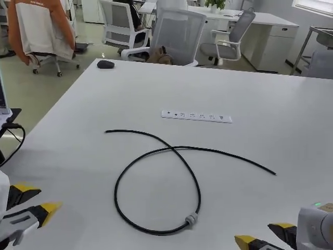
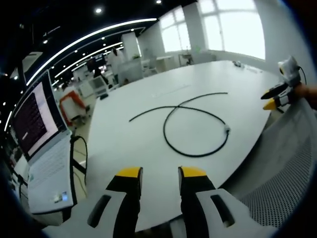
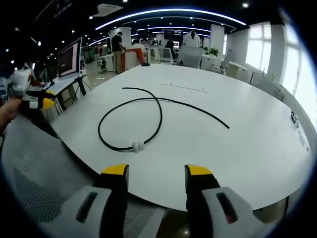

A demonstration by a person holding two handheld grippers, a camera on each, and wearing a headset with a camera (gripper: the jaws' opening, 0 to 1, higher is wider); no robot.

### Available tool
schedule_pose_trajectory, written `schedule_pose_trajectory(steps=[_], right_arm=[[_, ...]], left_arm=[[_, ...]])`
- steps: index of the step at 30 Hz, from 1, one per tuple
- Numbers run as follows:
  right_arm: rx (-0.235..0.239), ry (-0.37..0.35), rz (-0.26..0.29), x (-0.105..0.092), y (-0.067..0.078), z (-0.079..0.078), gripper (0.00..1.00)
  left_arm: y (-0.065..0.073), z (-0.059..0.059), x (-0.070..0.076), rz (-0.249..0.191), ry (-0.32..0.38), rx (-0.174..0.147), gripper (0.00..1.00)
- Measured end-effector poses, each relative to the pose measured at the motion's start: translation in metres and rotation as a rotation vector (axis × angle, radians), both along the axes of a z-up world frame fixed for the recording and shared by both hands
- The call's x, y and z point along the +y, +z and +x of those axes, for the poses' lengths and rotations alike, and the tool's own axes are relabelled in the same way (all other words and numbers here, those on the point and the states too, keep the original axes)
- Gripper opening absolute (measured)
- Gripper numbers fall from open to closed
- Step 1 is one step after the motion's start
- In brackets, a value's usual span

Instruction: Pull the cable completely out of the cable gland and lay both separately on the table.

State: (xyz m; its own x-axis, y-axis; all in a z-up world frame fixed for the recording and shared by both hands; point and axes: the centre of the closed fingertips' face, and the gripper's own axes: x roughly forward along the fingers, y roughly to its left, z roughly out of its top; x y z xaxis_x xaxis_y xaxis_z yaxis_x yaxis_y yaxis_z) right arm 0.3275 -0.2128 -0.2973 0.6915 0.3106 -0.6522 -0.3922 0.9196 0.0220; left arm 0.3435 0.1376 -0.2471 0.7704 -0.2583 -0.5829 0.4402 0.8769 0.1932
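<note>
A black cable (image 1: pixel 156 151) lies in a loop on the white table (image 1: pixel 260 88), its ends crossing beyond the loop. A small grey cable gland (image 1: pixel 192 220) sits threaded on the cable at the near side of the loop; it is also seen in the left gripper view (image 2: pixel 227 130) and the right gripper view (image 3: pixel 137 146). My left gripper (image 1: pixel 34 200) hovers at the near left table edge, open and holding nothing (image 2: pixel 161 173). My right gripper (image 1: pixel 263 234) hovers at the near right edge, open and holding nothing (image 3: pixel 157 171).
A white power strip (image 1: pixel 196 116) lies beyond the cable. A dark computer mouse (image 1: pixel 105 64) rests at the far left corner. A laptop (image 2: pixel 42 144) stands left of the table. Office chairs (image 1: pixel 177 34) stand past the far edge.
</note>
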Motion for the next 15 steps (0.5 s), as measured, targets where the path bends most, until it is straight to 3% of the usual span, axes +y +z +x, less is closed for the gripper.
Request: schedule_pose_trajectory(steps=[2, 5, 9, 10, 15], right_arm=[[-0.001, -0.001, 0.001, 0.0, 0.0, 0.0, 0.47], [-0.004, 0.001, 0.004, 0.0, 0.001, 0.0, 0.46], [-0.007, 0.008, 0.009, 0.002, 0.002, 0.0, 0.45], [-0.006, 0.008, 0.011, 0.002, 0.002, 0.0, 0.45], [-0.007, 0.011, 0.015, 0.003, 0.002, -0.001, 0.44]], left_arm=[[0.006, 0.004, -0.011, 0.019, -0.05, -0.003, 0.32], [0.01, 0.009, -0.032, -0.035, -0.092, -0.006, 0.35], [0.002, 0.01, -0.06, -0.016, -0.175, 0.023, 0.36], [0.002, 0.012, -0.064, -0.012, -0.189, 0.018, 0.36], [-0.002, 0.015, -0.087, -0.04, -0.243, 0.042, 0.36]])
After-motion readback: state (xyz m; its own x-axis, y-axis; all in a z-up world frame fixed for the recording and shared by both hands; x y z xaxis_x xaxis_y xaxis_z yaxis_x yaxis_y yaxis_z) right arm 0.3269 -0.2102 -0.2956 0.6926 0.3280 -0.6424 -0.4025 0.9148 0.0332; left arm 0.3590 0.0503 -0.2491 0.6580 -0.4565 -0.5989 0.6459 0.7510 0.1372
